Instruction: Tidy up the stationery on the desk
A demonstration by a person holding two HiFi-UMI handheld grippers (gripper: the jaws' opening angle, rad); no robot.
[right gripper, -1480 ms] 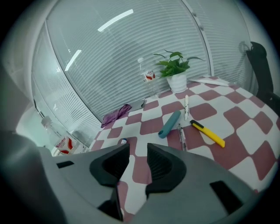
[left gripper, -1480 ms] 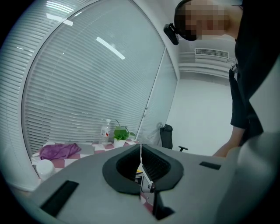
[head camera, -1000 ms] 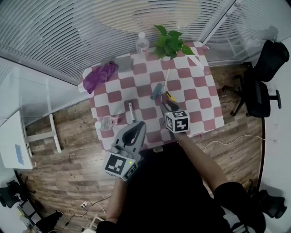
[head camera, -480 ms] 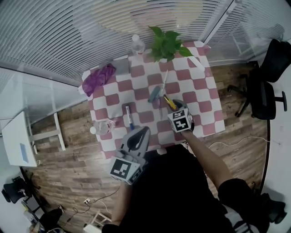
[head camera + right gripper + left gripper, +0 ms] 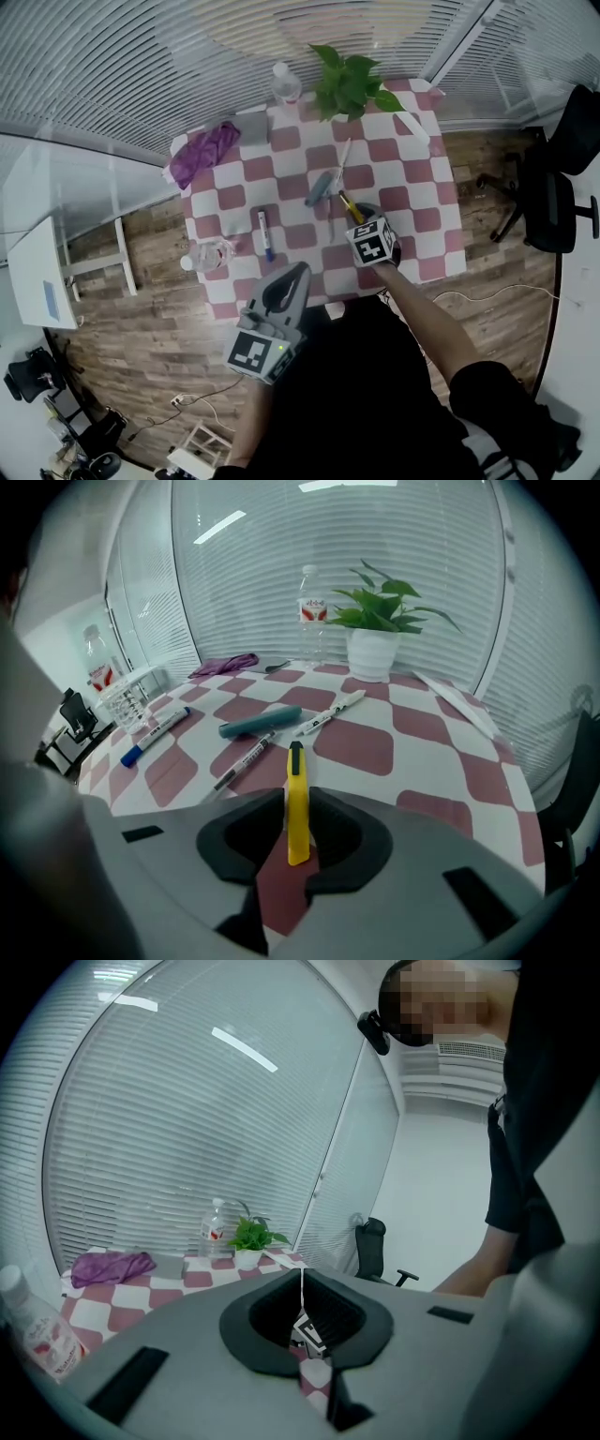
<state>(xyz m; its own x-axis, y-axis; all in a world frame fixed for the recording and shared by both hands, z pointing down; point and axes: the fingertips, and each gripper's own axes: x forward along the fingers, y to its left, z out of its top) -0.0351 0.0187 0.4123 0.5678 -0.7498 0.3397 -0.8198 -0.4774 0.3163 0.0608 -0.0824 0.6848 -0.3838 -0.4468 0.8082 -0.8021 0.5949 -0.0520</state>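
A yellow utility knife (image 5: 296, 772) lies on the checked tablecloth (image 5: 412, 197), its tip (image 5: 346, 205) showing beyond my right gripper (image 5: 357, 215). That gripper (image 5: 296, 797) points steeply down; its jaws have just been closing and now press both sides of the knife. Beyond lie a grey marker (image 5: 242, 759), a teal pen case (image 5: 260, 722), a white pen (image 5: 330, 712) and a blue marker (image 5: 155, 733). My left gripper (image 5: 298, 272) hovers at the table's near edge, shut (image 5: 302, 1279) with nothing in it.
A potted plant (image 5: 352, 84), a water bottle (image 5: 286, 84), a purple cloth (image 5: 202, 155) and a grey pad (image 5: 251, 127) sit along the far side. A clear holder (image 5: 216, 253) and a second bottle (image 5: 98, 672) stand at the left. An office chair (image 5: 553, 187) stands to the right.
My right gripper has come down over the yellow knife and rolled, so the knife now sits between its jaws. The left gripper has drifted slightly near the table's front edge.
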